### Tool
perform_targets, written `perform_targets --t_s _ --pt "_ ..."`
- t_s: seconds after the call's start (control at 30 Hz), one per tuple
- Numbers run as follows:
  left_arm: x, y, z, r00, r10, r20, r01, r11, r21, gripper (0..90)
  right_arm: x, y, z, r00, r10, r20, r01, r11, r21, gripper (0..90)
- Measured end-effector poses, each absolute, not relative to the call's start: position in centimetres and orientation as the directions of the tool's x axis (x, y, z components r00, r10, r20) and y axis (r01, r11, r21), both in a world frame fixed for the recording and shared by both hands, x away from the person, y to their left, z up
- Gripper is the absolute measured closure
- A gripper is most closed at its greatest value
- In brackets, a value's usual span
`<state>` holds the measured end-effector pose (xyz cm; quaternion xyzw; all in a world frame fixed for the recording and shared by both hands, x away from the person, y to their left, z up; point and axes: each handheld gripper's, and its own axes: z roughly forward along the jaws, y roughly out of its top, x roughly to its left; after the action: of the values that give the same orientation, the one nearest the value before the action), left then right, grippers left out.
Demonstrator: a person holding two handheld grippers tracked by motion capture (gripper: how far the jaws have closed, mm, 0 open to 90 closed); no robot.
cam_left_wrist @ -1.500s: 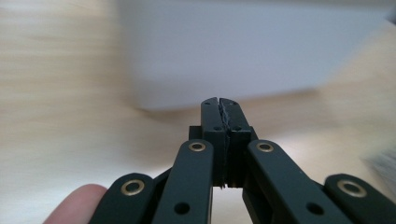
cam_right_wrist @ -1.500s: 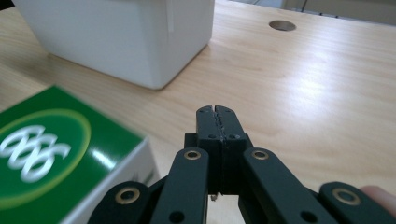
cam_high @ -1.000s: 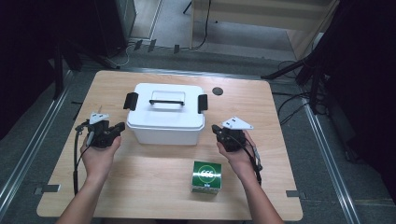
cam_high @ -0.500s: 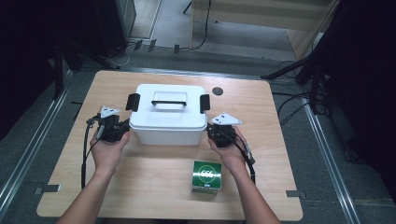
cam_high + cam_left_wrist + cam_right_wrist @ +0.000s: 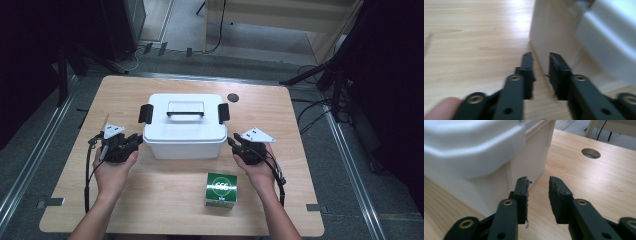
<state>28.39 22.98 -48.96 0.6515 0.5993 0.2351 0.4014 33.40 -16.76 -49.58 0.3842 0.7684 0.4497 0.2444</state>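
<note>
A white lidded box (image 5: 184, 131) with a top handle and a black latch on each end stands mid-table. My left gripper (image 5: 136, 142) sits low beside its left wall, jaws slightly apart and holding nothing; in the left gripper view its tips (image 5: 540, 56) point along the box's wall (image 5: 549, 32). My right gripper (image 5: 233, 143) rests beside the box's right wall, also open and holding nothing. In the right gripper view its tips (image 5: 537, 180) are just right of the box (image 5: 474, 152). Neither gripper clearly touches the box.
A small green carton (image 5: 221, 189) stands near the front edge, between the hands and closer to the right one. A round cable hole (image 5: 232, 97) lies behind the box's right end. Bare wooden table top (image 5: 165, 190) stretches in front of the box.
Both hands have moved in toward the box's sides, the left one more. The box and the green carton have not moved.
</note>
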Motion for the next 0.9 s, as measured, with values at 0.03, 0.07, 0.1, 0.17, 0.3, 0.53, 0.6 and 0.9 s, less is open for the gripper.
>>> perform_targets --t_s 0.03,0.07,0.1,0.17,0.3,0.53,0.6,0.9 --pt "28.4 23.0 -49.0 0.171 0.97 -0.175 0.592 0.041 0.805 64.5 33.3 -17.1 -49.6 -0.574 0.818 -0.044 0.36 0.3 0.883 63.4" --pt "28.0 23.4 -49.1 0.154 0.972 -0.18 0.595 0.054 0.802 64.5 33.3 -17.1 -49.6 -0.574 0.818 -0.044 0.36 0.3 0.883 63.4" --pt "27.5 24.0 -49.3 0.137 0.974 -0.183 0.603 0.065 0.795 57.8 33.2 -17.5 -49.7 -0.559 0.827 -0.058 0.351 0.299 0.887 61.1" --pt "26.5 24.8 -49.7 0.122 0.974 -0.191 0.601 0.081 0.795 50.6 33.0 -18.3 -49.7 -0.53 0.844 -0.077 0.344 0.297 0.891 57.2" --pt "24.3 26.2 -50.5 0.077 0.987 -0.145 0.602 0.07 0.795 28.1 32.5 -19.7 -49.0 -0.509 0.858 -0.072 0.404 0.312 0.86 51.5" --pt "20.7 29.4 -52.7 -0.006 0.994 -0.108 0.596 0.09 0.798 9.0 32.1 -20.4 -47.8 -0.559 0.822 -0.111 0.409 0.39 0.825 18.4" --pt "20.1 30.2 -53.3 -0.027 0.996 -0.088 0.59 0.087 0.803 1.3 32.2 -20.6 -46.8 -0.598 0.795 -0.103 0.408 0.413 0.815 11.5" --pt "19.8 31.5 -54.5 -0.021 0.998 -0.063 0.591 0.064 0.804 0.0 33.0 -20.3 -43.9 -0.699 0.703 -0.133 0.381 0.523 0.762 2.9"
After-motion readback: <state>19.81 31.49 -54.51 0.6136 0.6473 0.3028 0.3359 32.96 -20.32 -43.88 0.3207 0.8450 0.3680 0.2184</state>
